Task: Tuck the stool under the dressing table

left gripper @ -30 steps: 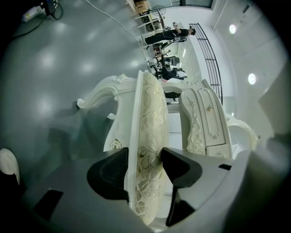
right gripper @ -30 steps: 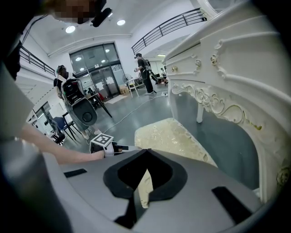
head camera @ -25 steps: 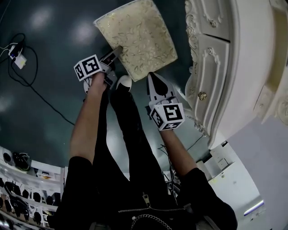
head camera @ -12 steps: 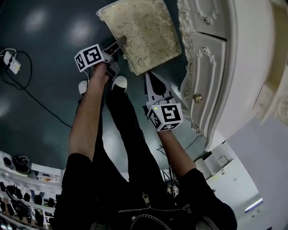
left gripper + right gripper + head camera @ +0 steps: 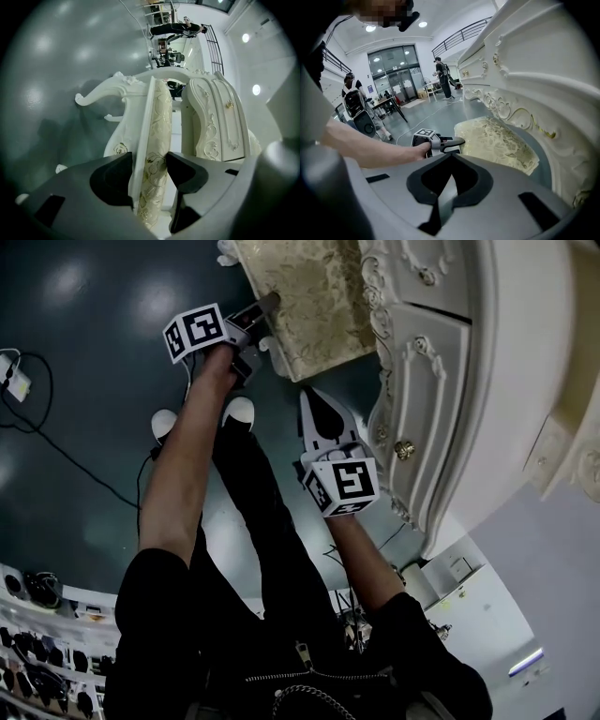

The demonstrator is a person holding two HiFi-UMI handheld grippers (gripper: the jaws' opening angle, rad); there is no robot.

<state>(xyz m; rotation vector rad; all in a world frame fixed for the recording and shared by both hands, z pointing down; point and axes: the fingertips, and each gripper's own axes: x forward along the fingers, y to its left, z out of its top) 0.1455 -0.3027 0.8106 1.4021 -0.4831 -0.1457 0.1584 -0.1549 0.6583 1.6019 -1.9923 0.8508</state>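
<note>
Left gripper (image 5: 267, 306): claw pinching the stool (image 5: 314, 292) at the seat's near edge. In the left gripper view one pad lies against the white frame and the other against the patterned cushion, with the seat edge (image 5: 157, 140) running upright between them. From the right gripper view this gripper (image 5: 452, 143) shows beside the cushion (image 5: 497, 140), bare forearm behind it.

Stool sits on the dark floor (image 5: 84, 362), just beside the drawer front of the dressing table (image 5: 441, 381). From the head view the table's carved edge overlaps the cushion's far side (whether the seat is truly beneath the top, cannot tell). A curled white stool leg (image 5: 101, 93) points away from the dressing table (image 5: 211, 122).

Right gripper (image 5: 315, 404): claw pressed together, nothing in it; its own view shows the tips (image 5: 451, 161) meeting. It hangs near the table's drawer front (image 5: 525, 61), short of the stool and not touching it, pointing downward.

One white shoe (image 5: 237, 412) stands on the floor, farther from the table than the right gripper.
</note>
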